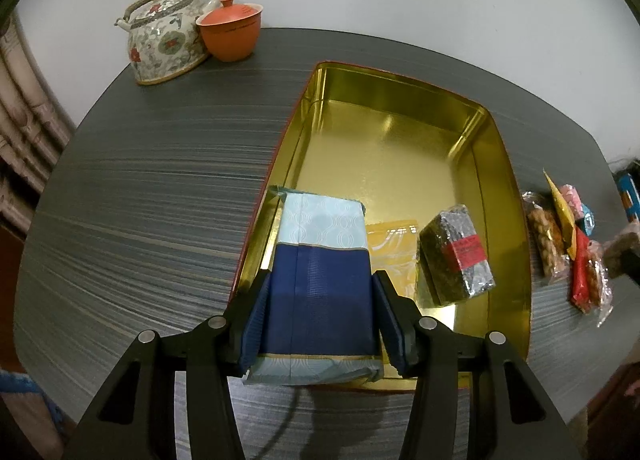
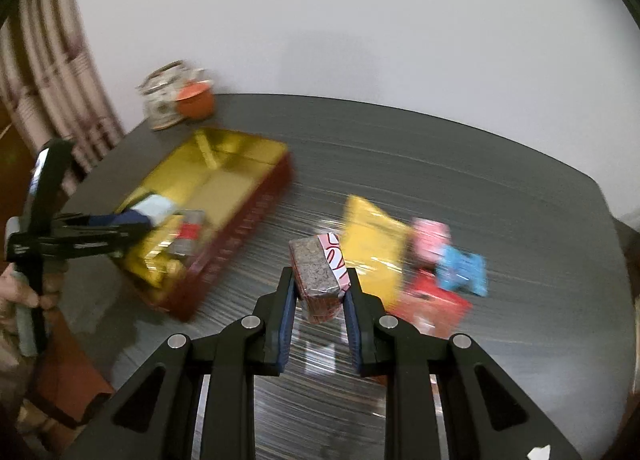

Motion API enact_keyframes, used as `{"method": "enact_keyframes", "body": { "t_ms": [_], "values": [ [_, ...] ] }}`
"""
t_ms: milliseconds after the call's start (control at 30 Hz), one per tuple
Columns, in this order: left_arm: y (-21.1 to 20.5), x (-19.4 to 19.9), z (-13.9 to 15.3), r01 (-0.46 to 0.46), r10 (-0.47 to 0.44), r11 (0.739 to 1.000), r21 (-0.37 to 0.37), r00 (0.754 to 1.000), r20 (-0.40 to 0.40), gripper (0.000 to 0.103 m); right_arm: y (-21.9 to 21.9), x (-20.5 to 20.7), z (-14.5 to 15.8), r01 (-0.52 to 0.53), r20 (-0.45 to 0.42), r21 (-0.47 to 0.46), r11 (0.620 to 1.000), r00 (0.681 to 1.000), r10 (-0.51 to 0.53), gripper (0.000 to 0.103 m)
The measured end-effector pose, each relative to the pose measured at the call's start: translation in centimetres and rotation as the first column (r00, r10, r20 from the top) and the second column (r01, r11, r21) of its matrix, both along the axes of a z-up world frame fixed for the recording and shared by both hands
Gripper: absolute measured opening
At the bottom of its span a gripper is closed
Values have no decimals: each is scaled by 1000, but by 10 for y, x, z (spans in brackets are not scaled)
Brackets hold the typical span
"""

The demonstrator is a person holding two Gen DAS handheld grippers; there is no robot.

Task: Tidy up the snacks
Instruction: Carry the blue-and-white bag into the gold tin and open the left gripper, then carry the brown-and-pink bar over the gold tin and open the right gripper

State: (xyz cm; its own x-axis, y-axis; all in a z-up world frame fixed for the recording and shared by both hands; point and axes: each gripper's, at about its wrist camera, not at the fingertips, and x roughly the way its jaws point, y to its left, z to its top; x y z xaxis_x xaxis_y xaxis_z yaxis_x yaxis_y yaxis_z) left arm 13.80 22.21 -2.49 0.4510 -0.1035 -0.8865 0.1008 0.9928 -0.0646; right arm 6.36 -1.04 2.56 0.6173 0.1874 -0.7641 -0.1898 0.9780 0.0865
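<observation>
My left gripper (image 1: 320, 288) is shut on a blue and pale-blue packet (image 1: 320, 260), held at the near left corner of the open gold tin (image 1: 508, 188). Inside the tin lie a dark vacuum-packed brick with a red label (image 1: 456, 256) and a yellow packet (image 1: 390, 248). My right gripper (image 2: 320, 280) is shut on a brown vacuum-packed block with a pink and white label (image 2: 318, 272), held above the table. The right wrist view is blurred; it shows the tin (image 2: 240, 196) at left with the left gripper (image 2: 132, 220) over it.
A floral teapot (image 1: 164, 36) and an orange lidded cup (image 1: 230, 32) stand at the table's far left corner. Loose snack packets (image 1: 560, 248) lie right of the tin; in the right wrist view they are yellow (image 2: 372, 244), pink (image 2: 430, 240), blue (image 2: 460, 268) and red (image 2: 436, 308).
</observation>
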Motion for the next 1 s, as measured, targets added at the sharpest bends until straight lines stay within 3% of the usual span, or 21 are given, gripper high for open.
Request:
{"method": "enact_keyframes", "body": {
  "t_ms": [300,433,533,767,1000],
  "values": [
    [16,-9,31,-22,24,999,-34,997,70,53,82,18,-8,-165,-8,23,986,986,165,20],
    [31,-11,43,-55,60,997,-50,993,106,63,104,20,-15,-207,-24,12,978,978,207,20],
    [44,-10,45,-87,92,995,-48,990,107,64,118,21,-21,-229,-36,2,973,973,229,20],
    [66,-10,43,-152,152,988,-6,983,105,64,135,24,-36,-265,-69,-26,964,963,262,20],
    [73,-19,41,-147,143,988,45,986,91,64,146,32,-43,-279,-75,-61,958,959,274,20]
  ]
}}
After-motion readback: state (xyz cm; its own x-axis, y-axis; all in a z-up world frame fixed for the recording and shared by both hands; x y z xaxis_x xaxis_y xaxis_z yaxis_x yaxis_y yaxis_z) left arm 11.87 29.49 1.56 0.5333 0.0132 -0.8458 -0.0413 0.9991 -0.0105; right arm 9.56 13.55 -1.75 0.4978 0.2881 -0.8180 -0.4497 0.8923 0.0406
